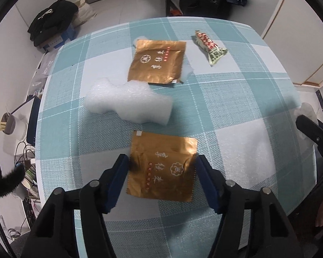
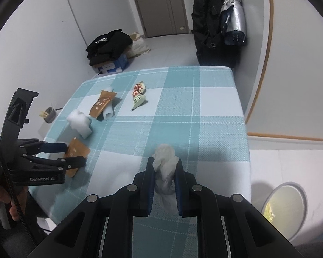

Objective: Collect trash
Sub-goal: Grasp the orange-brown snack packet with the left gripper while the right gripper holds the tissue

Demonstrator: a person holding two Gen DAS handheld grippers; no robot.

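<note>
Left gripper (image 1: 161, 167), half open, brackets the near gold wrapper (image 1: 161, 167) at six o'clock (pads touching its edges, not yet pinching). Right gripper (image 2: 164, 172) is clamped on a crumpled tissue (image 2: 164, 163). Next, probably: squeeze and lift.

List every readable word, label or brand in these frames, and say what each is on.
"GenRobot.AI": on the left gripper body, in white.
Near gold packet: pale characters and a flower emblem, too blurred to read.
Far gold packet: the same, unreadable.
Green snack wrapper: print too small.
Blue box label: unreadable.

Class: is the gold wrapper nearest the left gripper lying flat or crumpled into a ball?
Flat. The gold wrapper lies spread on the tablecloth, only slightly creased.
</note>
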